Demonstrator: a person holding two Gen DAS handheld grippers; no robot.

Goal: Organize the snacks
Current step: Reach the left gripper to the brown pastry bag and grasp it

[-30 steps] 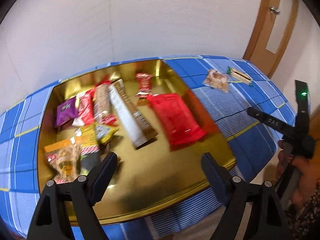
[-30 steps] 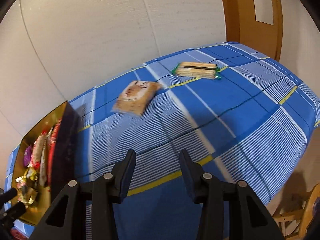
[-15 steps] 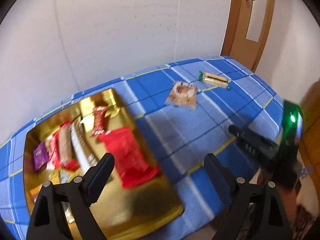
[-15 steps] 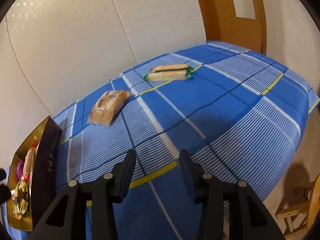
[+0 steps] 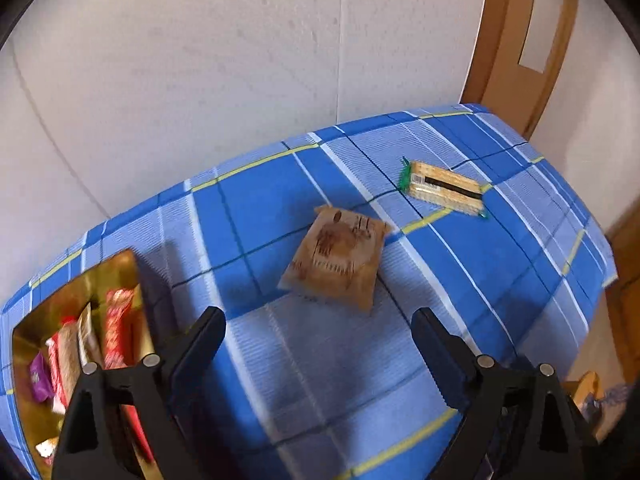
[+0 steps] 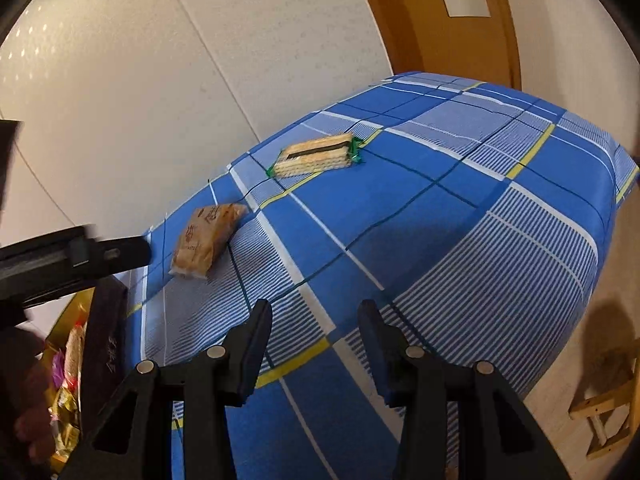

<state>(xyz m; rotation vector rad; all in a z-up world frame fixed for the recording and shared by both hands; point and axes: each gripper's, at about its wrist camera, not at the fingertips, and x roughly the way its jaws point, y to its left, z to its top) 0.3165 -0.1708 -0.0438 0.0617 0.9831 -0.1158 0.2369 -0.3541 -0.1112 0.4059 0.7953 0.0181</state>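
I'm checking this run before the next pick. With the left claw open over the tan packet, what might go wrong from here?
1. The tan packet lies flat and looks soft; the left claw may slide over it or crush it.
2. The gold tray already looks crowded, so a dropped packet may land on other snacks or on its wall.
3. The cracker pack lies farther off, toward the table's far side; a nudge may push it further away.
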